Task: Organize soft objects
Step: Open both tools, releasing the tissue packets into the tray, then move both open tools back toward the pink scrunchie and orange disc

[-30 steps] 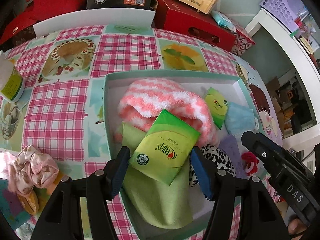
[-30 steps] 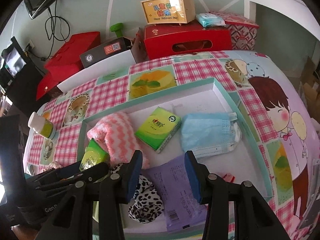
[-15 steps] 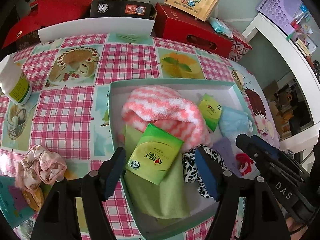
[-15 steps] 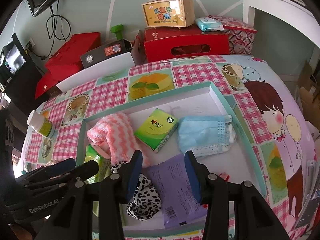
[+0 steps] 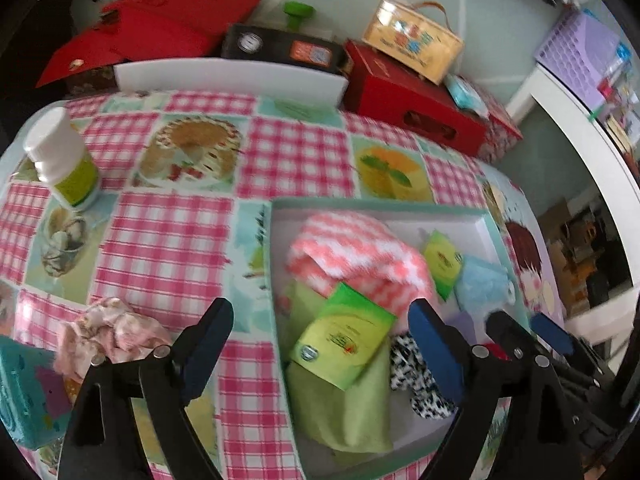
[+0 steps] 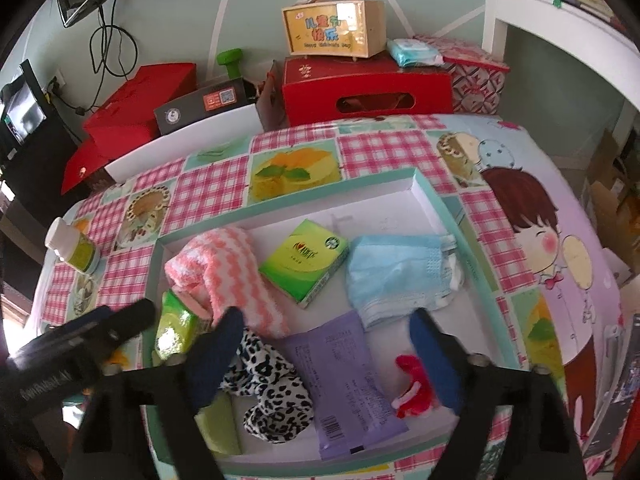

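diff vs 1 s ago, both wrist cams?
Both grippers' jaws are opening. The left gripper has let go of the green tissue pack, which lies on the green cloth, and pulled back. The right gripper has released the purple flat packet. Contents of the teal-rimmed tray have not shifted.

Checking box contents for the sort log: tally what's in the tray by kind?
Green tissue packs: 2
Purple packet: 1
Blue face mask: 1
Pink-and-white fuzzy sock: 1
Leopard-print scrunchie: 1
Red hair tie: 1
Green cloth: 1
Total: 8
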`<state>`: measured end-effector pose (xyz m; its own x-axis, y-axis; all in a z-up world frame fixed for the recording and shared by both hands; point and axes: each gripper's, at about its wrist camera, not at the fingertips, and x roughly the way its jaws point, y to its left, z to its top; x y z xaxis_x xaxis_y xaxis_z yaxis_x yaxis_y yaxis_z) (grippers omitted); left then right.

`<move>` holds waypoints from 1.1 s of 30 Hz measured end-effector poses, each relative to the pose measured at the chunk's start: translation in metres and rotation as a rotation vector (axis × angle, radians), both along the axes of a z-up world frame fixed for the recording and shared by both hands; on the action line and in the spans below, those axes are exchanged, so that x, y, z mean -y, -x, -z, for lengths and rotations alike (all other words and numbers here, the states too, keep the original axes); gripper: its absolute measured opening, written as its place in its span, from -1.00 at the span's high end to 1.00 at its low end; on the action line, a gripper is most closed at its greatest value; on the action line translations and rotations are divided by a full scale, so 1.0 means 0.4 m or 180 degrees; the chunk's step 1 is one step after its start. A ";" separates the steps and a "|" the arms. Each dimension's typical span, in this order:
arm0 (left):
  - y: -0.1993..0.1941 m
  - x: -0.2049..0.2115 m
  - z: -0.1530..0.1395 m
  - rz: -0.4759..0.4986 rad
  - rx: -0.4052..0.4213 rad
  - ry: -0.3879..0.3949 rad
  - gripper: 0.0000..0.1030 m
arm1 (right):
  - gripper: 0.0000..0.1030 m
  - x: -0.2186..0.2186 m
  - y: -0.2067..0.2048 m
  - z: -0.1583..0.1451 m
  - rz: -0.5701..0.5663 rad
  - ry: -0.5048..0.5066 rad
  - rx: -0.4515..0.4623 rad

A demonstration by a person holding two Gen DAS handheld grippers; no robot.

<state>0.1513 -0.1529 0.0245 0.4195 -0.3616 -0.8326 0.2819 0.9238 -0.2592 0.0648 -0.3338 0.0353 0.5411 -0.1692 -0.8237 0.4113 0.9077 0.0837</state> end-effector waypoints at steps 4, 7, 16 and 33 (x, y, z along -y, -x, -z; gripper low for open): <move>-0.015 -0.038 -0.012 -0.0222 0.0063 -0.0050 -0.78 | -1.00 0.005 0.005 -0.006 0.0044 0.0044 0.0072; -0.022 -0.058 -0.012 -0.0313 0.0058 -0.0014 -0.78 | -1.00 0.008 0.006 -0.008 0.0066 0.0032 0.0094; -0.029 -0.076 -0.010 -0.0428 0.0043 0.0013 -0.78 | -1.00 0.007 0.001 -0.001 0.0051 0.0022 0.0049; -0.033 -0.115 -0.023 -0.0600 0.0010 0.0031 -0.78 | -1.00 -0.036 -0.011 -0.025 -0.0141 -0.0121 0.0237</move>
<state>0.1645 -0.1069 0.0338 0.4832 -0.2844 -0.8280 0.1050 0.9578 -0.2676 0.0693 -0.3194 0.0453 0.6074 -0.1131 -0.7863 0.3622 0.9204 0.1473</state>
